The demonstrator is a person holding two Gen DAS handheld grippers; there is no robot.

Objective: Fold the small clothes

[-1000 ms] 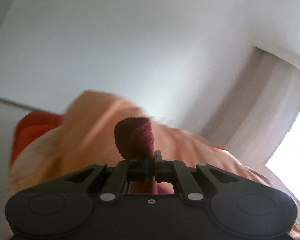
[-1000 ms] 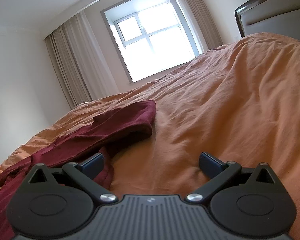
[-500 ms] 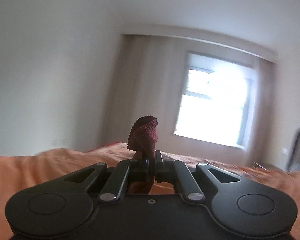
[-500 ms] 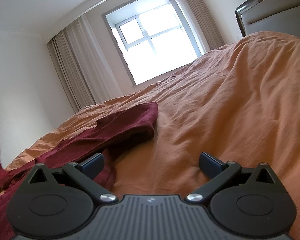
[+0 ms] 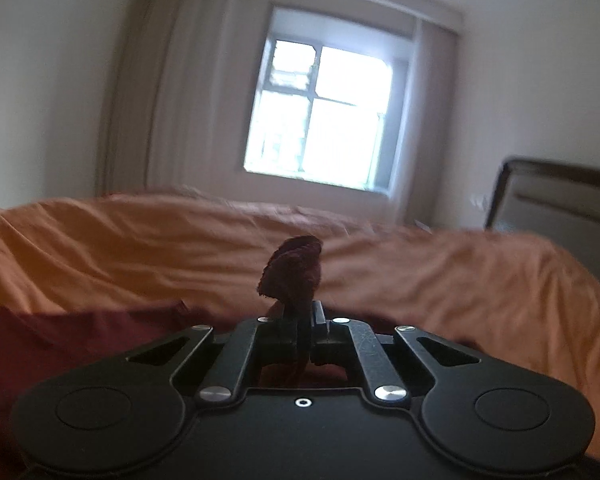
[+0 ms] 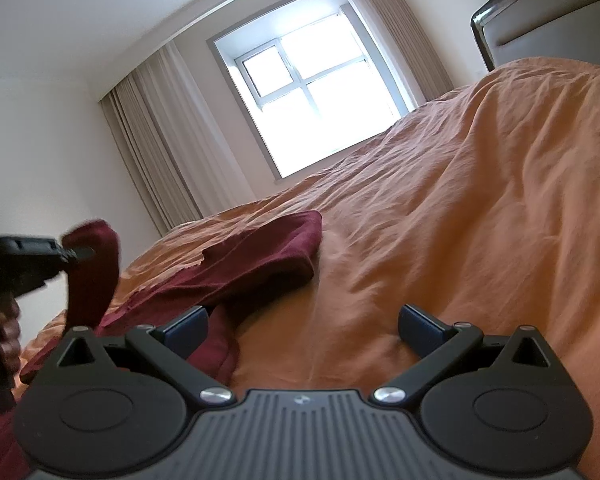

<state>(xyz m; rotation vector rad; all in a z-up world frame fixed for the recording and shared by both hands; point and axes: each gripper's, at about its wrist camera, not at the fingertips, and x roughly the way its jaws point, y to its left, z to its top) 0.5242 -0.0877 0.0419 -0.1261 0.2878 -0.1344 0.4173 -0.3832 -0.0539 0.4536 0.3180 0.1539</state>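
A dark red garment (image 6: 256, 256) lies crumpled on the orange bedspread (image 6: 480, 208). My left gripper (image 5: 306, 316) is shut on a bunched edge of that garment (image 5: 294, 272), which sticks up between the fingers; more of the cloth (image 5: 60, 336) spreads at lower left. In the right wrist view the left gripper (image 6: 74, 254) comes in from the left, lifting a fold of the red cloth (image 6: 94, 268) above the bed. My right gripper (image 6: 302, 324) is open, low over the bedspread, its left finger (image 6: 186, 324) against the garment's near edge.
A bright window (image 5: 320, 112) with beige curtains (image 5: 148, 112) faces the bed. A dark padded headboard (image 5: 556, 216) stands at the right. A person's hand (image 6: 4, 320) holds the left gripper's handle. Bare bedspread stretches to the right of the garment.
The left gripper has swung round from the wall toward the window and come down over the bed, carrying the red cloth into the right wrist view. The right gripper stayed put.
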